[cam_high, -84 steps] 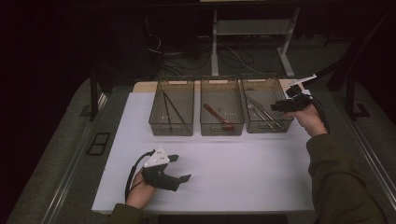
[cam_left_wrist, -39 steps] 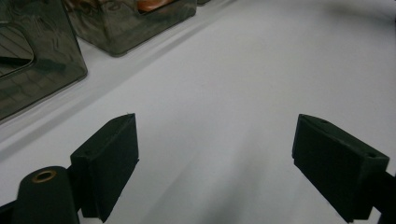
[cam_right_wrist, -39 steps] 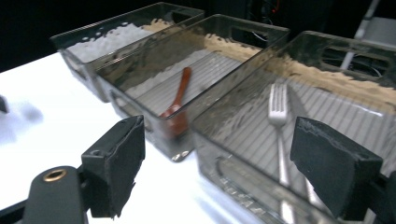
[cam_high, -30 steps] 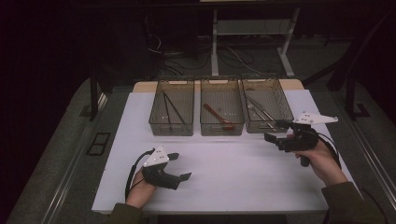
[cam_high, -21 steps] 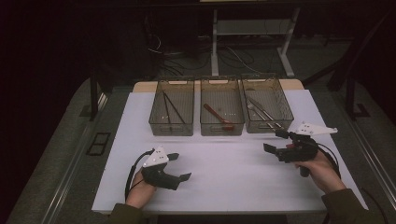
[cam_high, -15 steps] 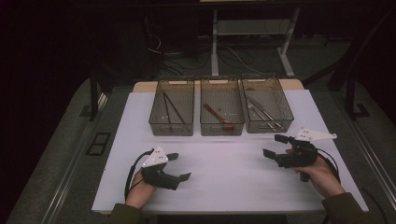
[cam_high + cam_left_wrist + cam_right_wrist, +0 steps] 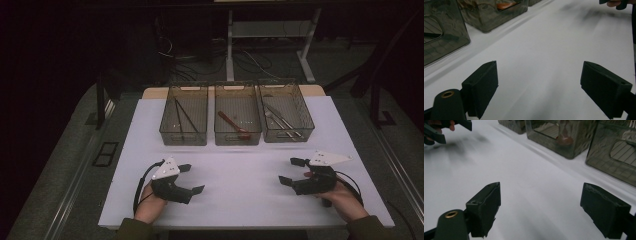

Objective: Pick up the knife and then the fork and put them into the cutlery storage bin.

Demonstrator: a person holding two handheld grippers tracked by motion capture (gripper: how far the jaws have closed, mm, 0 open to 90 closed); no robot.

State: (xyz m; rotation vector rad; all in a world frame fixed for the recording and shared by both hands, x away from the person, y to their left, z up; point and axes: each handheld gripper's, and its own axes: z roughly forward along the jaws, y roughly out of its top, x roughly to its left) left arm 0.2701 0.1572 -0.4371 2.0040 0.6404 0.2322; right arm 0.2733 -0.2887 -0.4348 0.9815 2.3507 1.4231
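My left gripper (image 7: 192, 178) rests low over the white table (image 7: 240, 200) at the front left, open, with nothing between its jaws. The right gripper (image 7: 289, 171) sits at the front right, also open and empty, its jaws pointing left towards the other one. In the left gripper view the gripper (image 7: 539, 92) has bare white table between its pads, and so has the gripper (image 7: 540, 212) in the right gripper view. Three clear bins stand in a row at the back: black chopsticks (image 7: 181, 116) in the left one, a reddish spoon (image 7: 231, 123) in the middle, metal cutlery (image 7: 281, 120) in the right.
The left bin (image 7: 184, 137), middle bin (image 7: 238, 137) and right bin (image 7: 289, 136) form a wall along the table's far side. A table leg and cables (image 7: 230, 55) lie on the dark floor beyond. The table's edges drop off left, right and front.
The right gripper has come back from above the right bin and dropped to the front right of the table. The left gripper has stayed put.
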